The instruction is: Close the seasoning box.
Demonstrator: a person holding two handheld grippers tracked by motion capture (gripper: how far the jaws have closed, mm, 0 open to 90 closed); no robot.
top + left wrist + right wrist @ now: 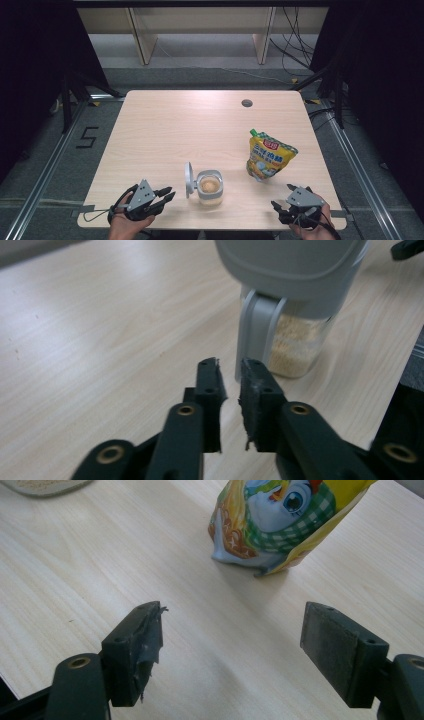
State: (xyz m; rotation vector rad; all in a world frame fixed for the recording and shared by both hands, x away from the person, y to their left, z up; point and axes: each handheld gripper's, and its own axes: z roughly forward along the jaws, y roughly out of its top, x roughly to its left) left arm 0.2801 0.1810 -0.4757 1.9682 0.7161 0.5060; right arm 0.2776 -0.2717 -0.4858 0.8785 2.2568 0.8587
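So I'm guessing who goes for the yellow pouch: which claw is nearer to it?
The right claw. It sits open at the near edge, just below the yellow pouch. The left claw is across the table, beyond the open jar.

Counter (165, 130): light wood-grain top with a round cable hole (246, 103) near the far edge.
Jar (209, 187): clear, holding tan granules, grey lid (188, 179) flipped open, near front edge.
Pouch (268, 156): yellow spouted, upright, right of jar.
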